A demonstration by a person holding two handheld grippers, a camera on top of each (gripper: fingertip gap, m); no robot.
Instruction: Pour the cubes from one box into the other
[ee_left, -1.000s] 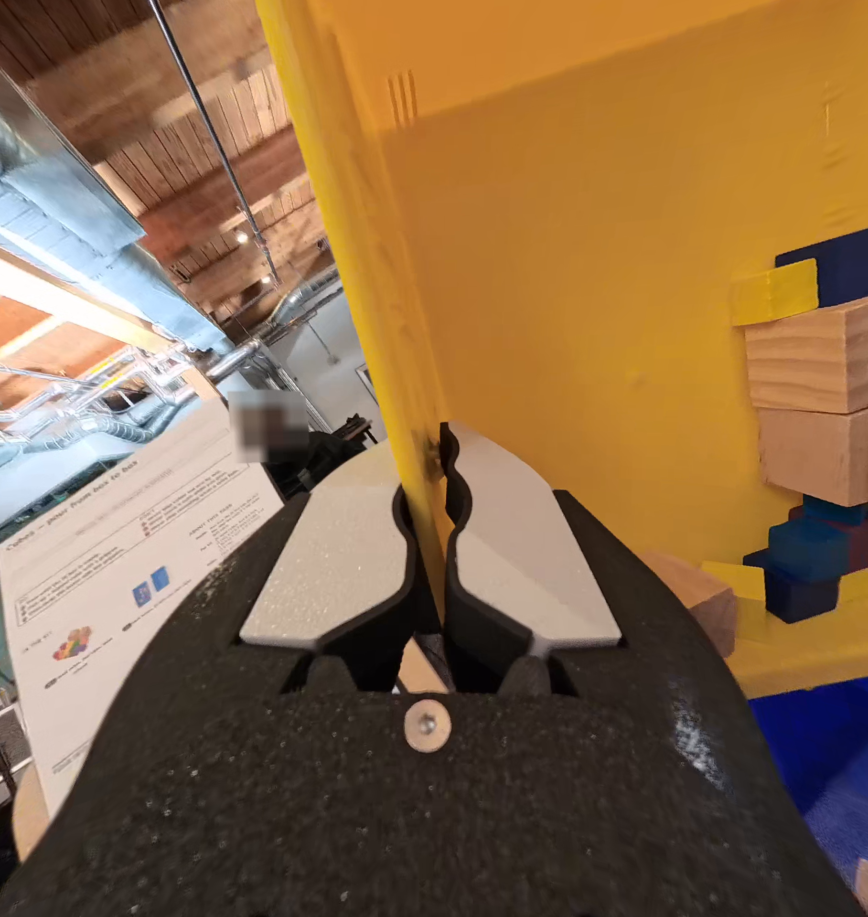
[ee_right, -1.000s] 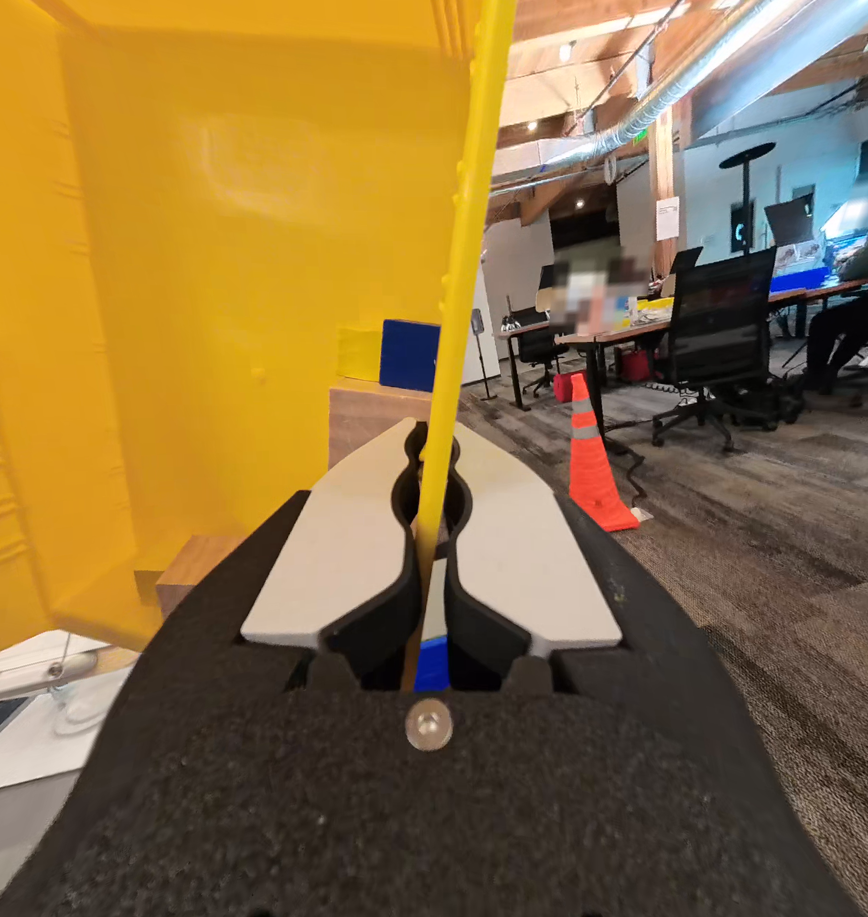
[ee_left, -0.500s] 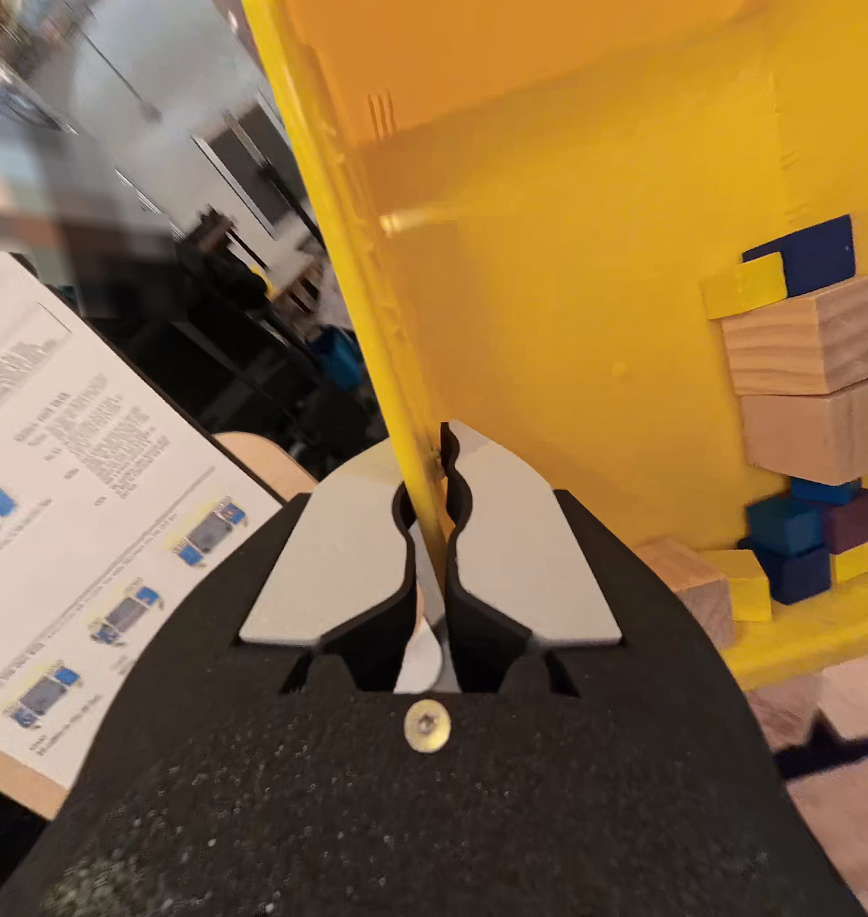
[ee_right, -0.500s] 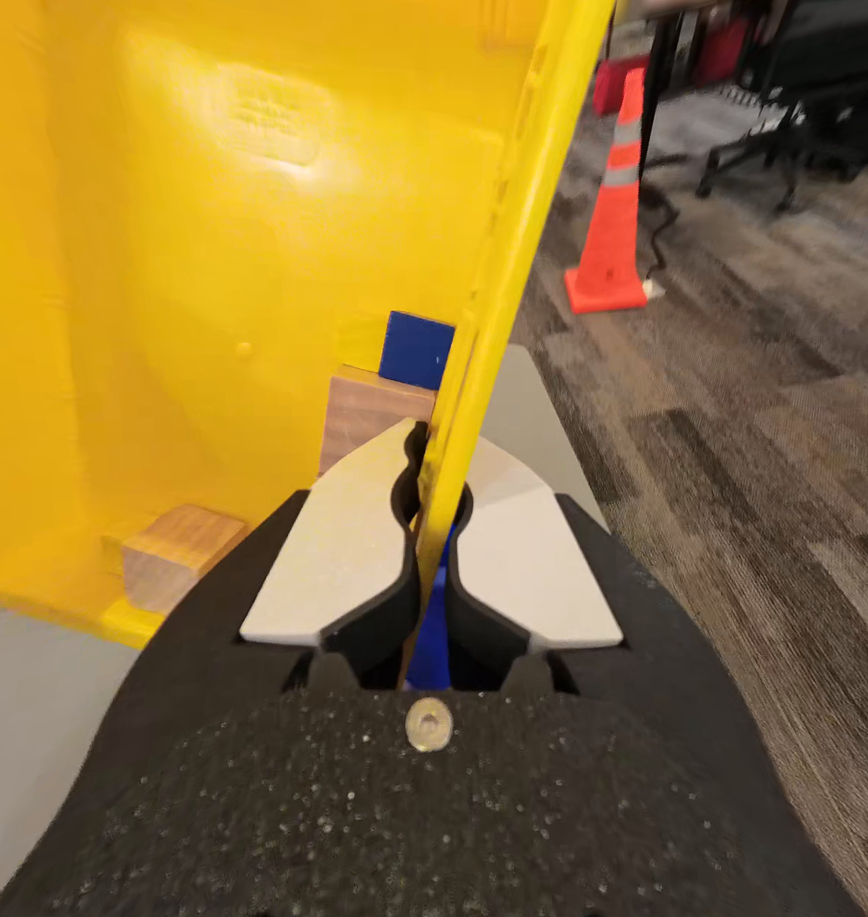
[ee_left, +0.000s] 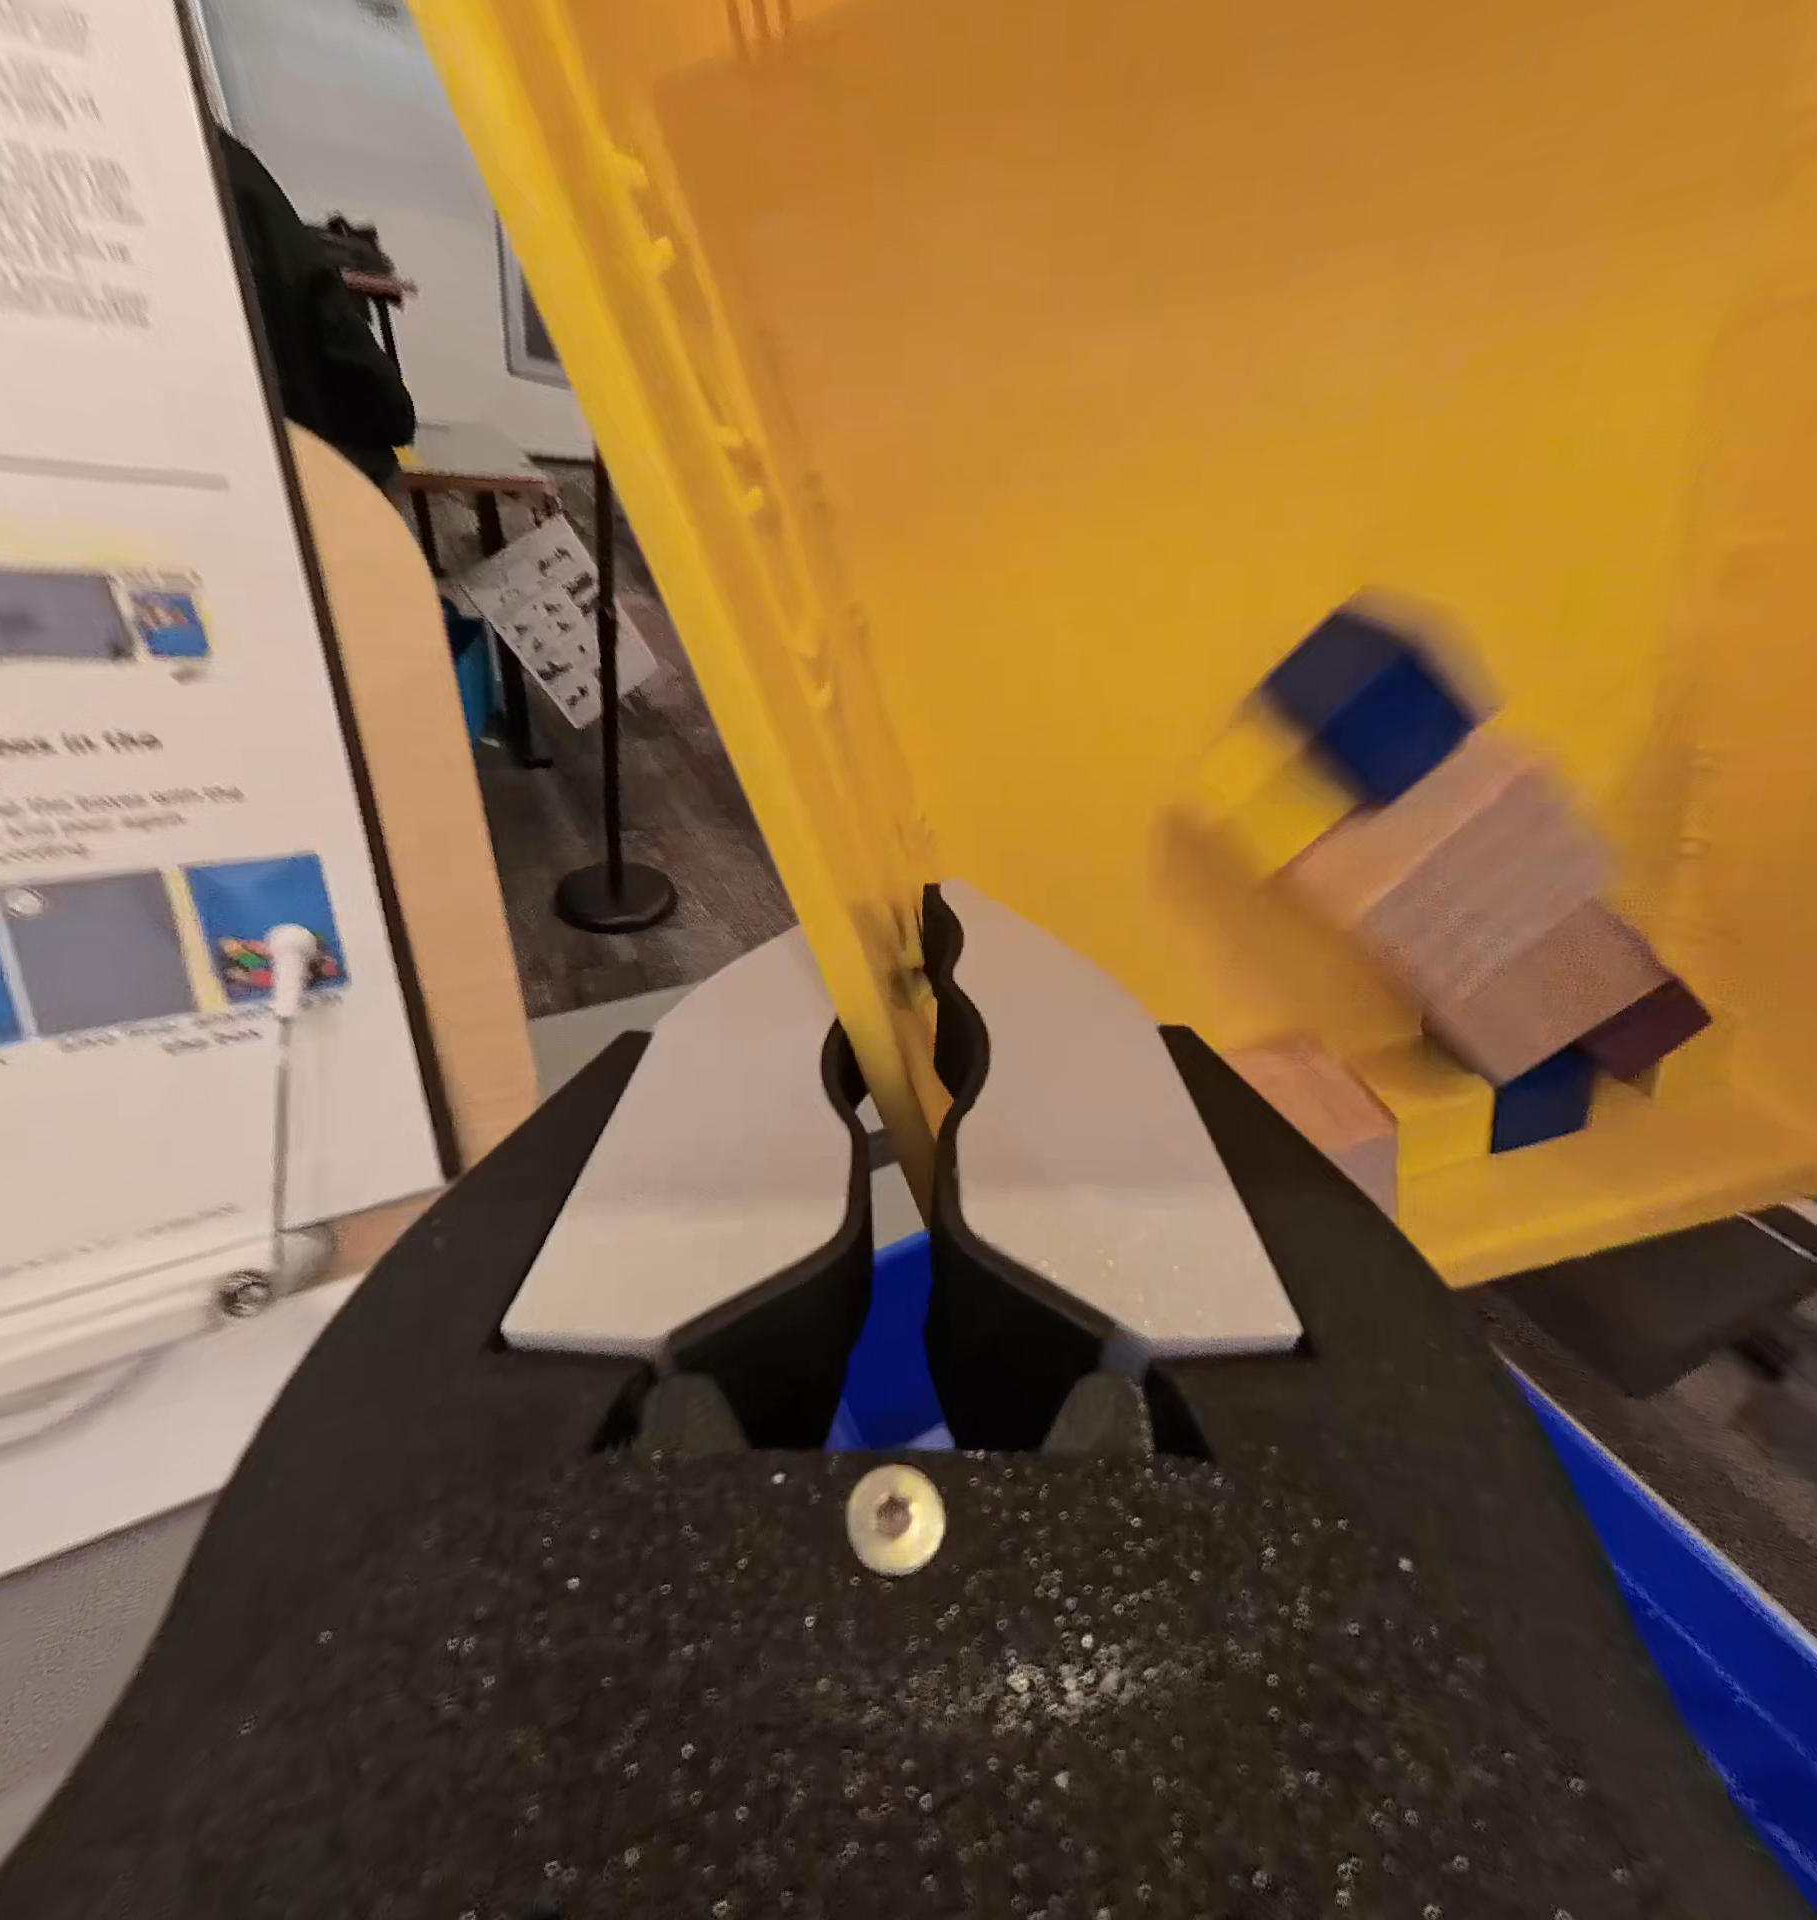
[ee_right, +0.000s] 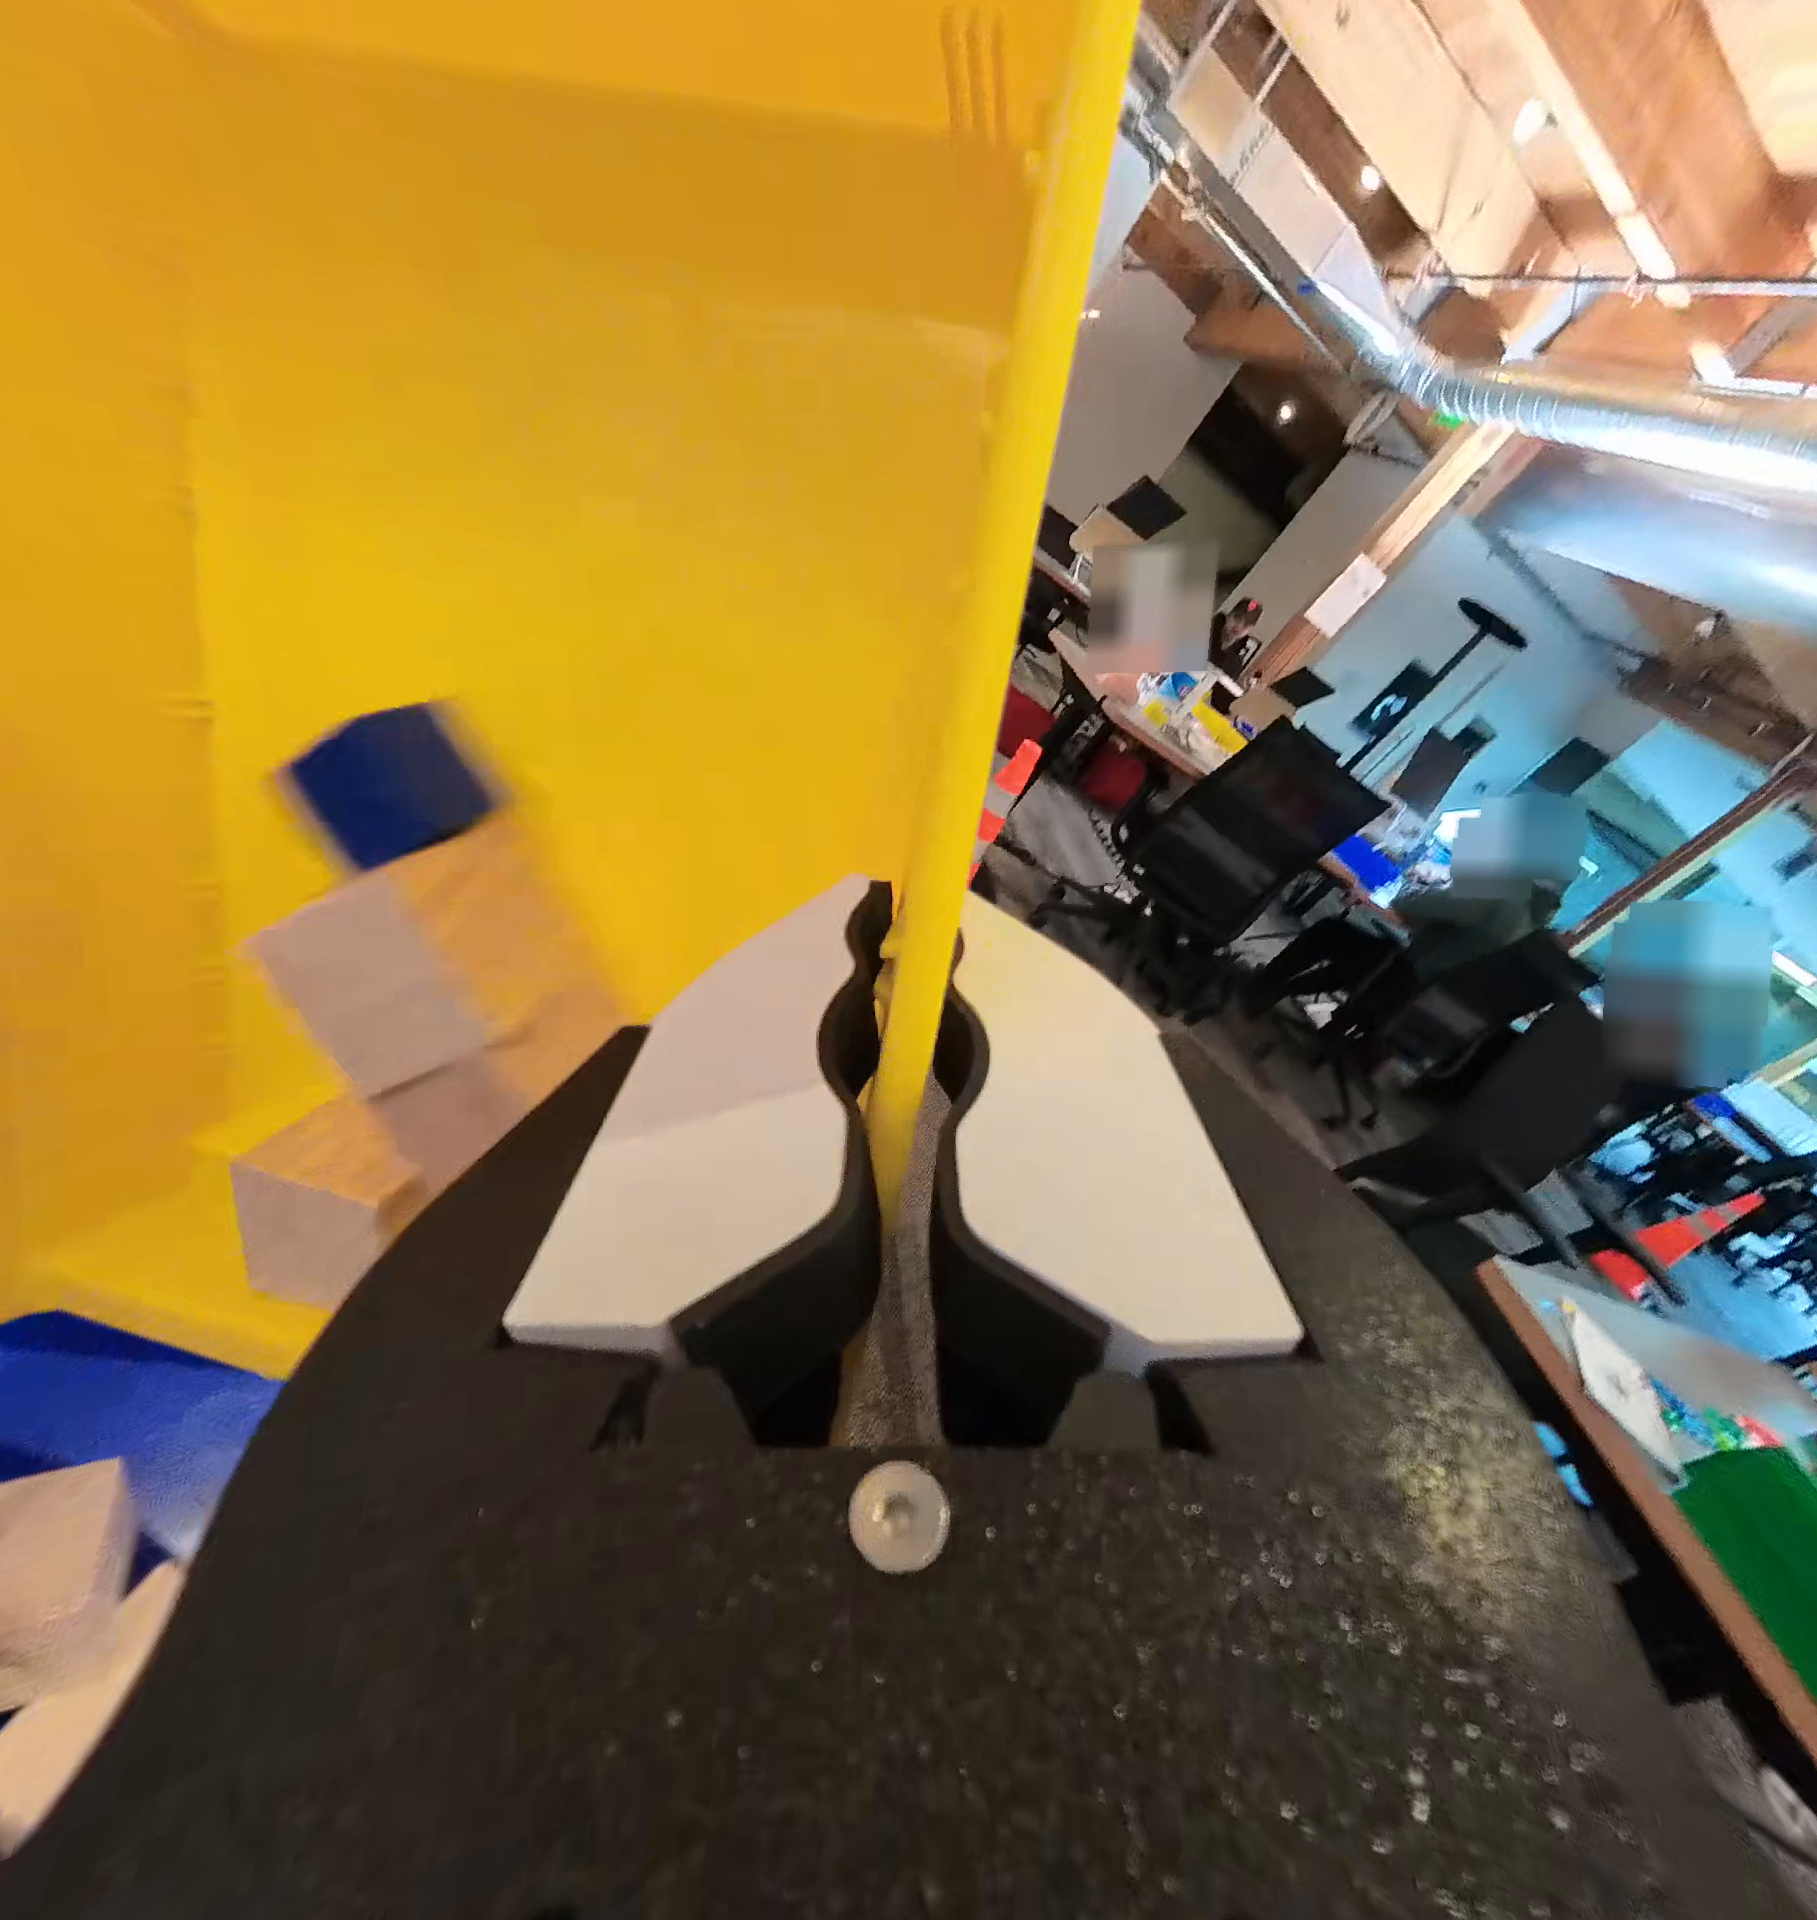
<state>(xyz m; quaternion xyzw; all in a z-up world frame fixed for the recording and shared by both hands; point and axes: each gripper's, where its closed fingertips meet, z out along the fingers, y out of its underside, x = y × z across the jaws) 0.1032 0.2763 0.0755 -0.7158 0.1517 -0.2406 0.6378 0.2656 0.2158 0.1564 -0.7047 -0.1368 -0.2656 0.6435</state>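
The pour is partly done, by my reading: some wooden cubes (ee_right: pixel 21 1558) already lie in the blue box (ee_right: pixel 62 1382) at seven o'clock of the right wrist view, while a blurred cluster of cubes (ee_left: pixel 1444 883) slides inside the yellow box (ee_left: pixel 1195 416), at three o'clock of the left wrist view. The left gripper (ee_left: pixel 919 1039) and the right gripper (ee_right: pixel 909 1039) each have their fingers narrowed, clamped on an opposite side wall of the yellow box. It is held tipped above the blue box, its mouth facing the cameras and downward; its long axis I cannot tell.
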